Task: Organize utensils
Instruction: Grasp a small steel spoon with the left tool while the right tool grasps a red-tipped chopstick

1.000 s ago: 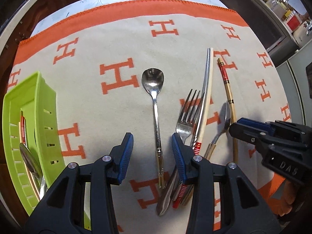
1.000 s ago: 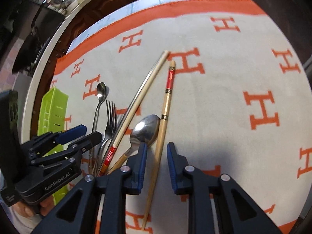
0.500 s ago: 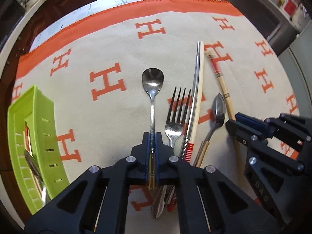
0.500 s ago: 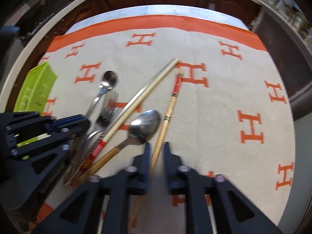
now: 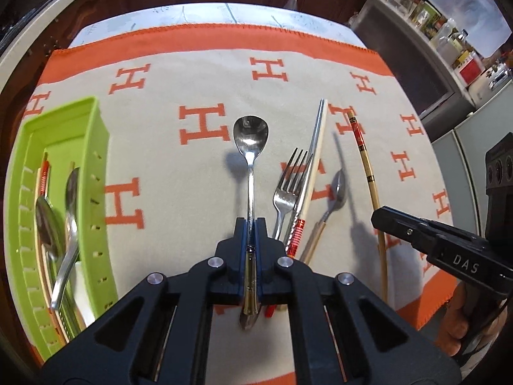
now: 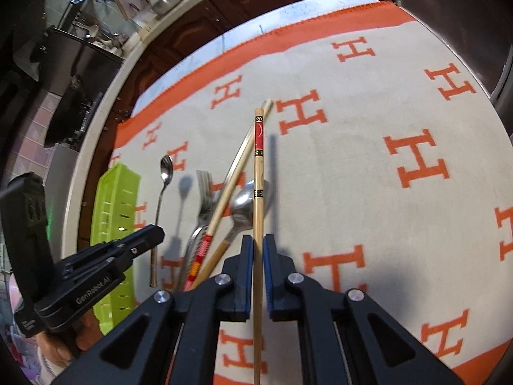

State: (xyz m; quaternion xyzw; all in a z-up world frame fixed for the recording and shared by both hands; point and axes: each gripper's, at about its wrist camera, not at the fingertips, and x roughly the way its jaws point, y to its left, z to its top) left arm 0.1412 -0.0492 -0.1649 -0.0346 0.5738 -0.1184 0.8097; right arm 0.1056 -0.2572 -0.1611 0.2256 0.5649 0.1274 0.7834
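Since a moment ago both of my tools have risen off the cloth, each taking a utensil up with it, so shadows now lie beside the spoon and the chopstick.

At far left sits the green plastic tray (image 5: pixel 97 173), holding two spoons (image 5: pixel 69 192) and a chopstick with red bands along its inner wall. Next, my left gripper (image 5: pixel 251 234) has its jaws pressed together on the handle of the steel teaspoon (image 5: pixel 251 147); the bowl points away from me and hangs above the cloth. Just to its right, on the cream blanket with orange H marks (image 5: pixel 198 123) that covers the surface, lie a fork (image 5: pixel 288 189), a pale chopstick with a red-striped end (image 5: pixel 312 173) crossing over the fork's tines, and a wooden-handled spoon (image 5: pixel 333 199), all close together. Further right, my right gripper (image 6: pixel 255 256) pinches the bamboo chopstick with the red printed tip (image 6: pixel 258 173) partway along its shaft; the stick runs straight ahead between the jaws, its near end passing back under the tool.
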